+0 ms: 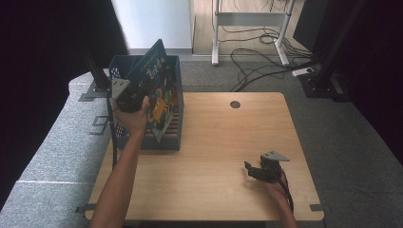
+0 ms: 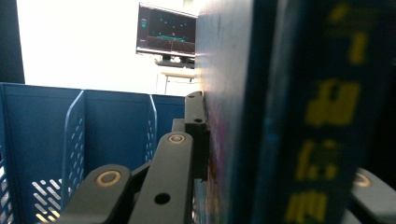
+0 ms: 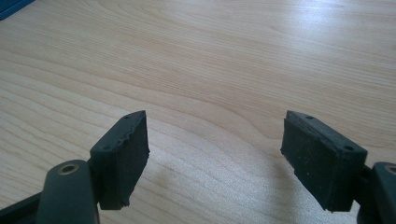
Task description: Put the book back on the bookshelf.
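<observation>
Book [image 1: 159, 97]: tilted in the blue rack [image 1: 173, 142] at the desk's [image 1: 223, 142] left; judged stiff, flat, fairly light, glossy cover possibly slippery.
Hold: best taken across the covers near the spine.
Left gripper [image 1: 130, 97]: jaws clamped on the book.
Right gripper [image 3: 215, 154]: jaws spread, nothing between, over bare desk.

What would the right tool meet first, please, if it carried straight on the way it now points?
Probably the bare wooden table. The right tool stands open with nothing between its jaws, and its own view looks along them at wood grain alone. Farther off, the blue rack lies roughly that way, though depth is unclear.
</observation>
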A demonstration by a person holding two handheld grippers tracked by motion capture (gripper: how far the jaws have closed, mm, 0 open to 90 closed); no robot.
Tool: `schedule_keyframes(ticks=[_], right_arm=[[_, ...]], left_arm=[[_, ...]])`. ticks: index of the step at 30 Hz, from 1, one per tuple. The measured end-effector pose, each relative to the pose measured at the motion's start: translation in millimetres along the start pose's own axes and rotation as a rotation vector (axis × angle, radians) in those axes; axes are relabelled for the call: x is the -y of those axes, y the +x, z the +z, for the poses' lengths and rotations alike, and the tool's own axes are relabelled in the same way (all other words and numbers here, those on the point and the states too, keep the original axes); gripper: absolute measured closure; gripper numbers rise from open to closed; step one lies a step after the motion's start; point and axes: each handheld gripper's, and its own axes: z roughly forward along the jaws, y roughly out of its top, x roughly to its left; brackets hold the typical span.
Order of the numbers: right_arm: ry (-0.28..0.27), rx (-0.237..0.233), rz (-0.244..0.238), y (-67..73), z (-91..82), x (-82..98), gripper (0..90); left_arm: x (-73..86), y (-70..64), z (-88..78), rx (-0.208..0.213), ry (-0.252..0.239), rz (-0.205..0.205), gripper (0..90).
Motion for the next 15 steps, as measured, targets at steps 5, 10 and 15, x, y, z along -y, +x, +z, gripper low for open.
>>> schedule_keyframes(ticks=[5,10,15], right_arm=[[0.0,0.001,-0.001,0.2,-0.1,0.1,22.3],[0.0,0.0,0.0,0.0,0.0,0.0,22.3],[-0.001,0.001,-0.002,0.3,-0.2,0.1,22.3]], left_arm=[[2.8,-1.4,2.5,-0.012,-0.011,-0.006,82.9],[3.0,-2.5,5.3,-0.021,-0.017,-0.011,82.8],[3.4,-4.9,8.7,-0.032,-0.024,-0.005,82.8]])
